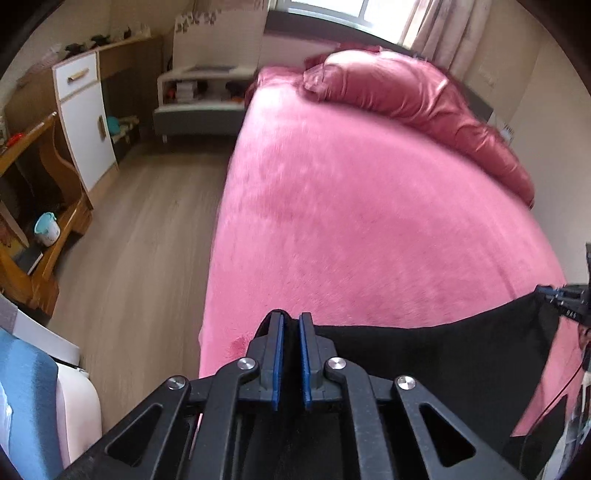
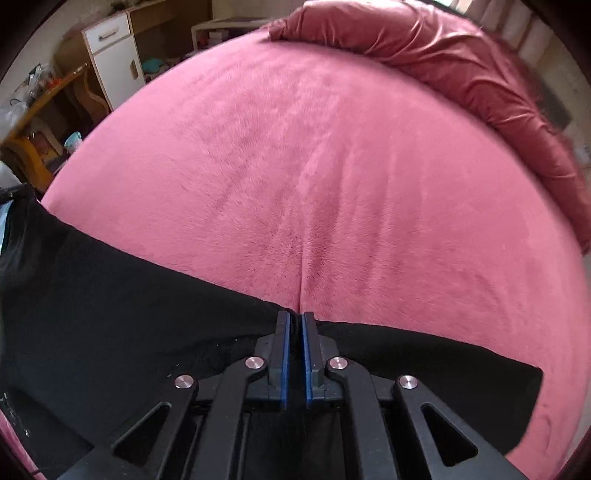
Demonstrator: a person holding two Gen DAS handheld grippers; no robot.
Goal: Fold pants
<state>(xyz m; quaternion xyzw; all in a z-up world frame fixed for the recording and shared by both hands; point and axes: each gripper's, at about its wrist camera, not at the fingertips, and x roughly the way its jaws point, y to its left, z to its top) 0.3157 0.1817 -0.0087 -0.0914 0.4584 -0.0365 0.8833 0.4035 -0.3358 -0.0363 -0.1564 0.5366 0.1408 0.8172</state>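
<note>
You get soft daylight from the window (image 1: 332, 11) up top, which blows out to white. The pink bedspread (image 1: 369, 221) smears with motion blur in both views, worst at its left edge. Fisheye bends everything into a bulge with dark corners. The black pants (image 2: 110, 295) read as one flat shadowless patch, zero detail
</note>
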